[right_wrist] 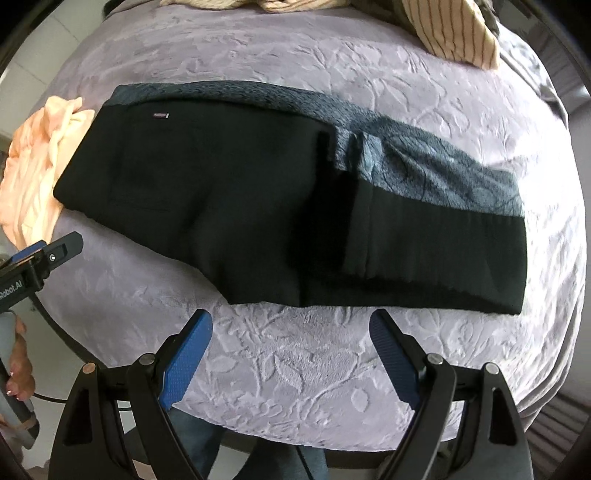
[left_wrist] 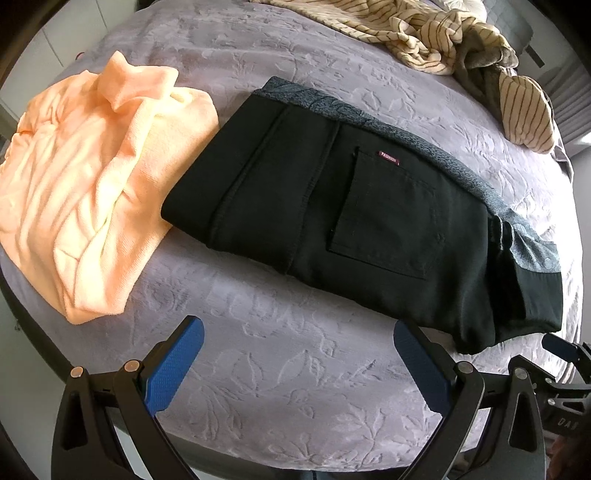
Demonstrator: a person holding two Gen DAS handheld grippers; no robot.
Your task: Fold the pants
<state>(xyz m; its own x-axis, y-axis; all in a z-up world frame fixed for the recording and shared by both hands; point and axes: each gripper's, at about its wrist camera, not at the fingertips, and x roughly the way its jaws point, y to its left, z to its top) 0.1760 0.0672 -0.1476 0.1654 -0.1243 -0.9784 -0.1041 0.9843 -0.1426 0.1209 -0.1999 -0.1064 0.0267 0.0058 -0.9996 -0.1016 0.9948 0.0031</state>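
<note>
Black pants (left_wrist: 354, 221) (right_wrist: 258, 221) with a grey-blue fleece lining lie folded across the lilac bedspread (left_wrist: 280, 387), a back pocket with a small red label facing up. A cuffed leg end (right_wrist: 443, 258) lies at the right. My left gripper (left_wrist: 299, 332) hovers open over bare bedspread, just in front of the near edge of the pants, nothing between its blue pads. My right gripper (right_wrist: 291, 325) is open too, over the bedspread (right_wrist: 295, 369) in front of the pants' near edge, holding nothing. The left gripper's finger (right_wrist: 55, 251) shows at the left edge of the right wrist view.
A peach fleece garment (left_wrist: 85, 192) (right_wrist: 33, 177) lies folded left of the pants, touching them. Striped beige clothing (left_wrist: 436, 40) (right_wrist: 458, 33) is heaped at the far side. The bed's near edge runs just below both grippers. A hand (right_wrist: 18, 373) holds the left gripper's handle.
</note>
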